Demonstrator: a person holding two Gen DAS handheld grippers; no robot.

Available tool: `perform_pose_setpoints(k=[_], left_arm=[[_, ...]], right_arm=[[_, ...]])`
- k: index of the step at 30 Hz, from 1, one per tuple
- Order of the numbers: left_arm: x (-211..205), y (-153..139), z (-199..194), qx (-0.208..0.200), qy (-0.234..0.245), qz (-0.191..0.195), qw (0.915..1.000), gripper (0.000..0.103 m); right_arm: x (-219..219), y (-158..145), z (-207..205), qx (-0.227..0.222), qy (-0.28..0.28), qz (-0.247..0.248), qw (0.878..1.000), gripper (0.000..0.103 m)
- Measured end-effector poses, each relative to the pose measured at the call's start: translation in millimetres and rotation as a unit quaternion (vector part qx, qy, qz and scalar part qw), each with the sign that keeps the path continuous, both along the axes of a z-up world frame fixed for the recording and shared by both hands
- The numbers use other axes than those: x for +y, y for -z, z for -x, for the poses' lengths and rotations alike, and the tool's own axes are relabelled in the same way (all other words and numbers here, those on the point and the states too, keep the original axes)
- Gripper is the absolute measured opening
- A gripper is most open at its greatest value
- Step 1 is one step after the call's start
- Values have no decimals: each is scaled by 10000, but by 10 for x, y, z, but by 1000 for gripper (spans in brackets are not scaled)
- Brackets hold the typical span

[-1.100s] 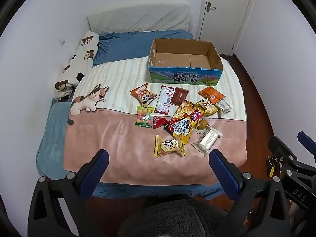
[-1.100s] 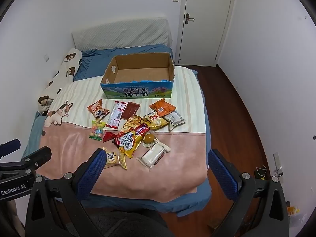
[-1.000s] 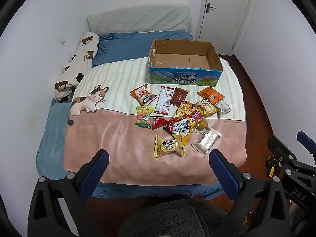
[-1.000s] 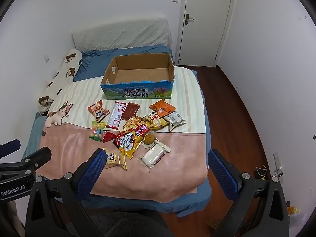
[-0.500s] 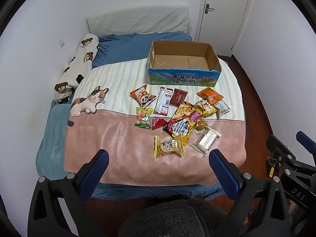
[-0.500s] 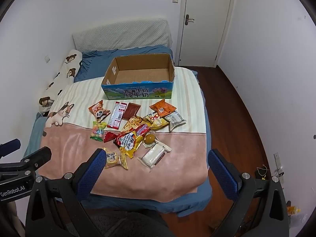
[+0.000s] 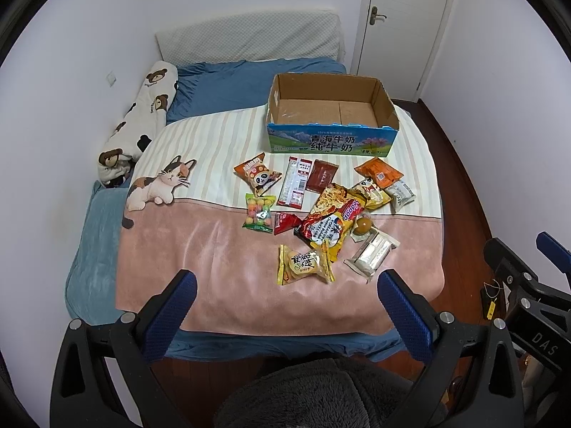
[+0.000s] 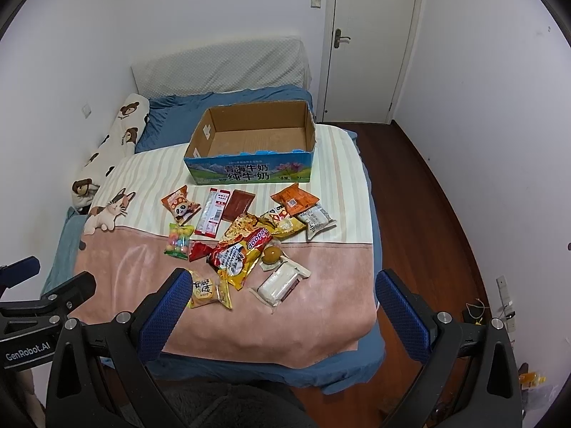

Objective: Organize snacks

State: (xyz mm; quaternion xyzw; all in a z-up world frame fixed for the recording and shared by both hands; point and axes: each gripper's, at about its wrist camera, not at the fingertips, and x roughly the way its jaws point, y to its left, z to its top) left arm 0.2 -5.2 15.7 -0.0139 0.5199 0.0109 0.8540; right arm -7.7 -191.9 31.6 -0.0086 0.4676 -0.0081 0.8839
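Several snack packets lie scattered on the bed: a yellow bun packet (image 7: 304,263) nearest me, a large noodle bag (image 7: 330,221), a white wrapped bar (image 7: 373,253) and a panda packet (image 7: 257,175). Behind them stands an empty cardboard box (image 7: 332,142) with a blue printed front. My left gripper (image 7: 285,297) hovers open above the bed's foot, holding nothing. My right gripper (image 8: 278,297) is open too, further right, with the bun packet (image 8: 207,289) beside its left finger. Both grippers are well short of the snacks.
A bear-print bolster (image 7: 139,125) lies along the left wall, and a grey pillow (image 7: 249,41) stands at the head of the bed. A closed white door (image 8: 371,35) is at the back right. Wooden floor (image 8: 410,196) runs along the bed's right side.
Both views have shifted very slightly; the bed and snacks sit a touch lower in the right wrist view. Nothing was taken hold of and both grippers stay open.
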Motion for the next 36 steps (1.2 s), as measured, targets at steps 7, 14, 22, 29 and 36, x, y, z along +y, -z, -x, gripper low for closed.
perform_pose_setpoints(k=[7,14,22,29,36], left_arm=[[-5,-19,-16,-23,-6,-13,10000,103],[4,-18,-49,-26,-9,-4,10000,103],[10,18,-61,-33,-23,-2,10000,103],[2,38,-79,-32,-12,-17,10000,103],[9,44,-89,-25,-22,8,10000,103]], right_arm=[[-5,-30,-7,-43,6,-14,10000,103],[-5,-32,-26,-50,-3,-21,10000,103],[-12,-26,-89,-71,11,0,10000,103],[-11,-19,-104,-63,17,4,10000,103],[-15,-21,-138,-69,18,21,10000,103]])
